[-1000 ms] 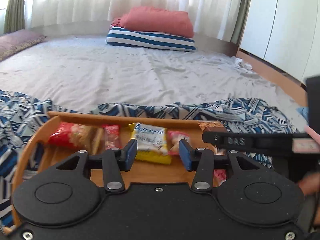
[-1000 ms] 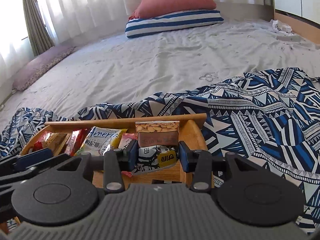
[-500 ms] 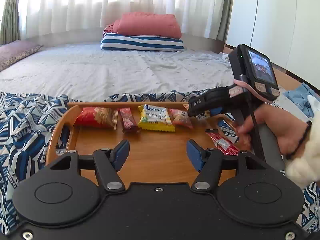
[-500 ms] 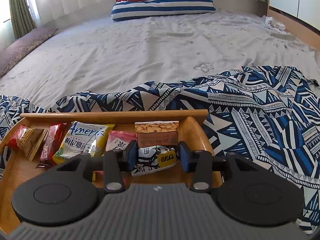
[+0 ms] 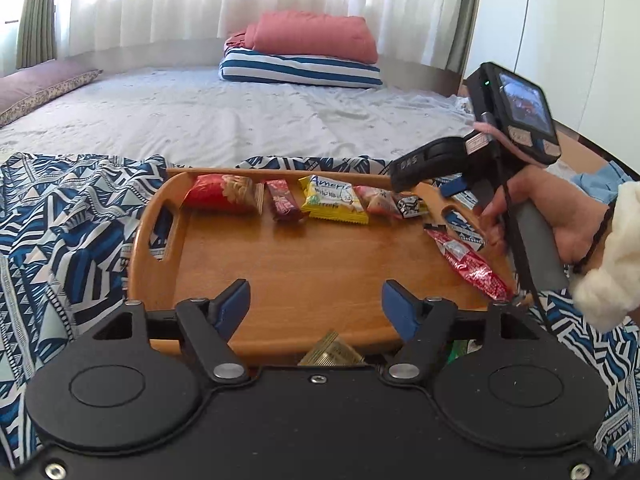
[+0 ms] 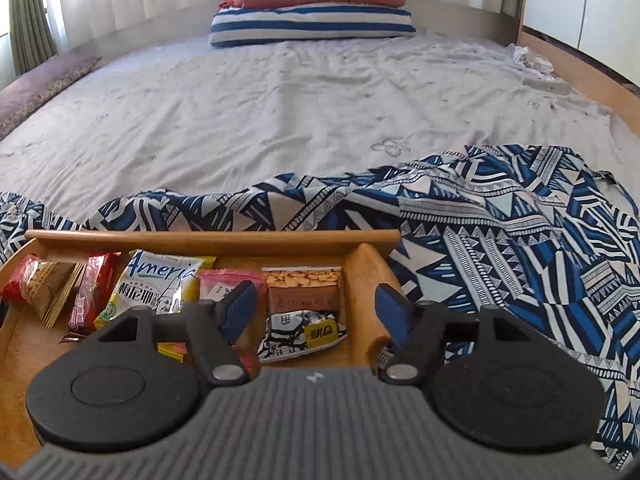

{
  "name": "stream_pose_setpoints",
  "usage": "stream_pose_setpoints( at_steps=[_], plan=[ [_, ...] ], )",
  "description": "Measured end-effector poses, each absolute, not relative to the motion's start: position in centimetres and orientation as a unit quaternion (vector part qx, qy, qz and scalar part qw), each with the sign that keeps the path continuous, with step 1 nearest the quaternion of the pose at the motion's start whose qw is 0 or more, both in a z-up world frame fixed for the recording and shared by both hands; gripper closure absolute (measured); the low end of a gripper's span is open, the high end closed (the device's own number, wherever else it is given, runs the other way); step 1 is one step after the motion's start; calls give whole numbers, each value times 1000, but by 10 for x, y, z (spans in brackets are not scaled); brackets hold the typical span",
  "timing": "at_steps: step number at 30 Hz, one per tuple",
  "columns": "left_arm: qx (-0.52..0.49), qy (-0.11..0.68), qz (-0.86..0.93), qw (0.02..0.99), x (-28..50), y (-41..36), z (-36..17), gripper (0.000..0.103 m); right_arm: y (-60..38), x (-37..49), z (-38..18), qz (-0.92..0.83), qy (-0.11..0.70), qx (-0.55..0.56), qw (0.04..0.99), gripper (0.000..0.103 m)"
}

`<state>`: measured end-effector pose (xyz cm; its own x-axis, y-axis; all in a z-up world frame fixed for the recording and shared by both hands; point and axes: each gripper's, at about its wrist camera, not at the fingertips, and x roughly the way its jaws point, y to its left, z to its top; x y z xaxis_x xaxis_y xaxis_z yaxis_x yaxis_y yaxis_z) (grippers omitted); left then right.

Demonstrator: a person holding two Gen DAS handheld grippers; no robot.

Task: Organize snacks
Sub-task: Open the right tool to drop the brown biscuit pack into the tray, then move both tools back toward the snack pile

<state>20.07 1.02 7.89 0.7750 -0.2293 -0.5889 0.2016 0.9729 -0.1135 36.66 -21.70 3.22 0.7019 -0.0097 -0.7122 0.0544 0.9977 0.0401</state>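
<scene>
A wooden tray [image 5: 304,264] lies on a blue patterned cloth on the bed. Snack packs line its far edge: a red pack [image 5: 220,192], a dark red bar [image 5: 282,201], a yellow pack [image 5: 333,199], a pink pack [image 5: 376,200] and a black-and-white pack [image 5: 409,206]. A long red pack [image 5: 468,264] lies at the tray's right side. My left gripper [image 5: 316,306] is open and empty over the tray's near edge. My right gripper [image 6: 318,312] is open, its jaws either side of the black-and-white pack [image 6: 302,334] and a peanut pack [image 6: 304,290] at the far right corner.
A gold-wrapped snack [image 5: 330,354] lies just outside the tray's near edge, under my left gripper. The patterned cloth [image 6: 500,232] spreads right of the tray. Striped and pink pillows [image 5: 304,52] sit at the bed's far end. A white wardrobe [image 5: 560,40] stands at the right.
My left gripper has pulled back from the snack row to the tray's near edge and opened wider. My right gripper has opened and let go of the black-and-white pack at the tray's far right corner.
</scene>
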Motion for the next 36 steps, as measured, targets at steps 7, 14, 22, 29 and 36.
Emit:
stream_pose_setpoints(
  at_steps=[7,14,22,29,36],
  plan=[
    [-25,329,-99,939,183,26,80,23,-233,321,65,8,354,49,934,13],
    [-32,316,-76,945,160,38,94,17,-240,251,91,52,321,66,943,0],
    [-20,295,-67,953,101,45,112,16,-226,173,92,99,299,72,946,0],
    [-18,277,-46,960,41,64,124,14,-200,125,77,133,299,59,943,0],
    [-16,289,-36,957,19,77,117,11,-184,104,48,119,310,14,943,0]
  ],
)
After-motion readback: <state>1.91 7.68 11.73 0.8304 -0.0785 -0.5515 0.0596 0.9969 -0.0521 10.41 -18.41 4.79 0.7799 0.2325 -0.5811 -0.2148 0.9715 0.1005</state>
